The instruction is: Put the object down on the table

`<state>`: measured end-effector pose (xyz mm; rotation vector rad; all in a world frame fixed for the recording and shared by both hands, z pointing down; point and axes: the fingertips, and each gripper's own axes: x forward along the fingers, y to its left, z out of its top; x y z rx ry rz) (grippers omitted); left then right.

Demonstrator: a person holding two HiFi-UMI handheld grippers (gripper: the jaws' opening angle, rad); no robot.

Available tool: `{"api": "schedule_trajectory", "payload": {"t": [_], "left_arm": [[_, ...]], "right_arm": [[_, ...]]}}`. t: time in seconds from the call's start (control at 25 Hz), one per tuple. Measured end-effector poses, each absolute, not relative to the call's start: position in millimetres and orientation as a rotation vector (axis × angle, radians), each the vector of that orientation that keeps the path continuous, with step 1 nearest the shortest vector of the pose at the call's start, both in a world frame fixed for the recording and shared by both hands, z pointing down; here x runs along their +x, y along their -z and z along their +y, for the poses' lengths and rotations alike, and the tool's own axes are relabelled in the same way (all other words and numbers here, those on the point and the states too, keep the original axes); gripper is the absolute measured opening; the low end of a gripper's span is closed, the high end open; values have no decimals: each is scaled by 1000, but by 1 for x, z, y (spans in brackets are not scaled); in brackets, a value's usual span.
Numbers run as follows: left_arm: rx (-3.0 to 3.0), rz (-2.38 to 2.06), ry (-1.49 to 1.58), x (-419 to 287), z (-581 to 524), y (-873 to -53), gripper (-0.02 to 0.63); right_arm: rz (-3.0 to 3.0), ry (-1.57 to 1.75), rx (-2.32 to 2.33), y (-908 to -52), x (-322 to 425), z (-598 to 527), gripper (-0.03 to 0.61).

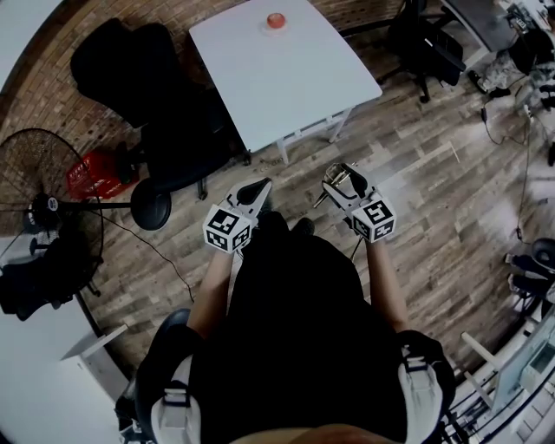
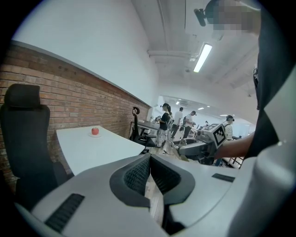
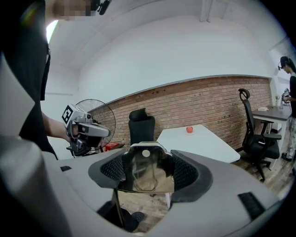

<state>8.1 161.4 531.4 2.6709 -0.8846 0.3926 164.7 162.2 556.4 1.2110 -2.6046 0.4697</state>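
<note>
Shiny metal plate (image 3: 144,178) w/ 1 round hole near its top is pinched between the 2 jaws of the right gripper (image 3: 147,159), held in the air over the wood floor (image 1: 434,173), near the front edge of the white table (image 1: 295,95) but not above it. Left gripper (image 2: 149,159) has its jaws pressed together w/ nothing between them, beside the right 1 in front of the person. A red fruit (image 1: 276,20) sits at the table's far end; a black office chair (image 1: 139,69) & a floor fan (image 1: 39,186) stand off to the left.

The table (image 1: 295,87) is white, the object (image 3: 144,173) silver, the chair (image 1: 130,61) black.
</note>
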Motion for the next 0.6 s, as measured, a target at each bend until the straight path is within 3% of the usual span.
{"api": "schedule_trajectory", "payload": {"t": [0.6], "left_arm": [[2672, -865, -396, 20, 138, -533, 20]], "right_arm": [[-2602, -474, 1211, -555, 172, 138, 285]]}}
